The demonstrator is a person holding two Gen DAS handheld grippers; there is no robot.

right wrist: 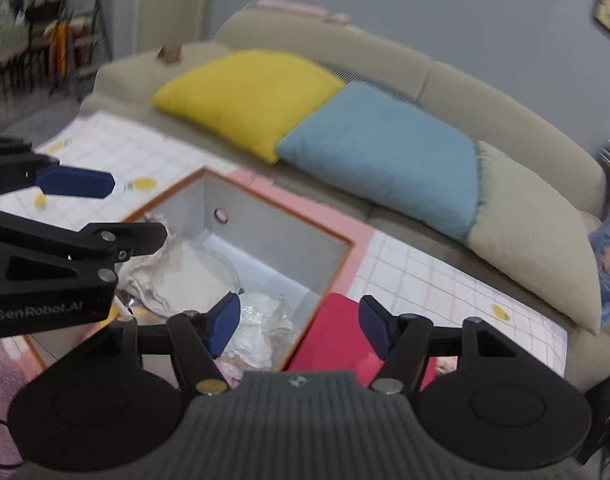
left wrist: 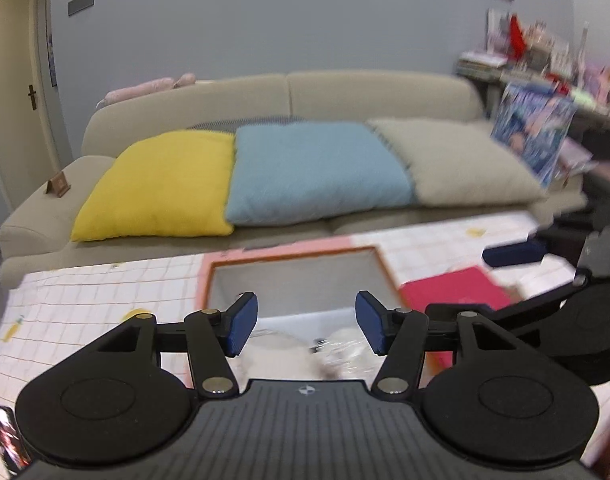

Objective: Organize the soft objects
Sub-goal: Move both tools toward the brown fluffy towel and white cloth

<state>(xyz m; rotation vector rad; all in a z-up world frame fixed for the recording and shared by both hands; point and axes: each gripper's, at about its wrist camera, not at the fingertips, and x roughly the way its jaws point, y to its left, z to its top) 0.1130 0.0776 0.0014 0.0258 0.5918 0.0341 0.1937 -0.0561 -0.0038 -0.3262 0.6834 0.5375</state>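
Observation:
A grey storage box [left wrist: 297, 280] [right wrist: 273, 240] with an orange rim stands open on the checked cloth. Inside lie pale folded fabric [right wrist: 185, 276] and a crinkled clear bag of soft white items [right wrist: 261, 328] [left wrist: 341, 352]. A red cloth [right wrist: 337, 332] [left wrist: 457, 290] lies flat just right of the box. My left gripper [left wrist: 307, 326] hangs above the box, open, nothing between its blue pads. My right gripper [right wrist: 299, 328] hovers over the box's right edge and the red cloth, open and empty. The left gripper's fingers [right wrist: 77, 184] show at the left of the right wrist view.
Behind the table a beige sofa [left wrist: 345, 92] carries a yellow pillow [left wrist: 161, 188], a blue pillow [left wrist: 317, 172] and a beige pillow [left wrist: 461, 160]. A cluttered shelf [left wrist: 545, 60] stands at the right. A pink fuzzy item [right wrist: 1, 372] lies at the near left.

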